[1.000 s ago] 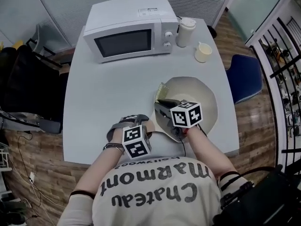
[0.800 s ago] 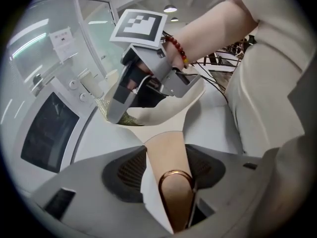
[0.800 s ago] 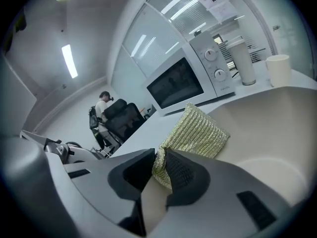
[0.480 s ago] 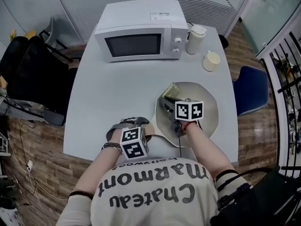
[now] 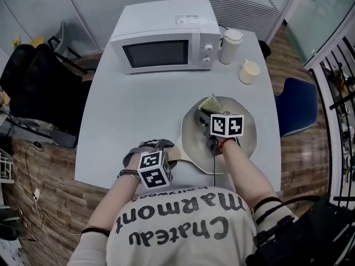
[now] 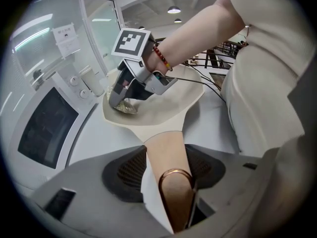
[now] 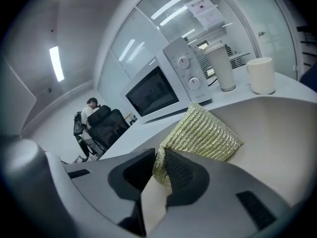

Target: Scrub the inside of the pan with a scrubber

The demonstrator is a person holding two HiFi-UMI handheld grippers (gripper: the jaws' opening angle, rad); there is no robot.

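the left claw (image 6: 166,168) is clamped on the pan handle (image 6: 165,145). its dark ribbed pads sit one on each side of the tan handle, and a copper-coloured ring (image 6: 174,173) at the handle's end lies between them. the handle runs straight out from this claw into the pan (image 6: 185,98), a wide, shallow, cream-coloured pan resting on the counter (image 5: 133,110) right in front of the person.

the right claw (image 7: 158,168) is closed on the scrubber (image 7: 203,133), a yellow-green, glittery, ribbed pad. one corner of the pad is pinched between the jaws, and the rest sticks out ahead of them. the scrubber is inside the pan, lying on the pan's inner surface on the side toward the microwave (image 5: 161,37), close to the rim. from the left gripper view, the right claw angles down into the pan with the scrubber at its tip against the pan's wall.

each claw carries a cube with black-and-white square markers: the left cube (image 5: 154,169) near the counter's near edge, the right cube (image 5: 226,125) over the middle of the pan.

further out on the pale grey counter, the white microwave stands at the far end with its door shut. a tall white lidded cup (image 5: 231,46) stands just beside its knob side, and a small cream cup (image 5: 249,71) stands near that, between the tall cup and the pan. a blue chair (image 5: 297,107) stands off the counter's right side and a black chair (image 5: 30,76) off its left.
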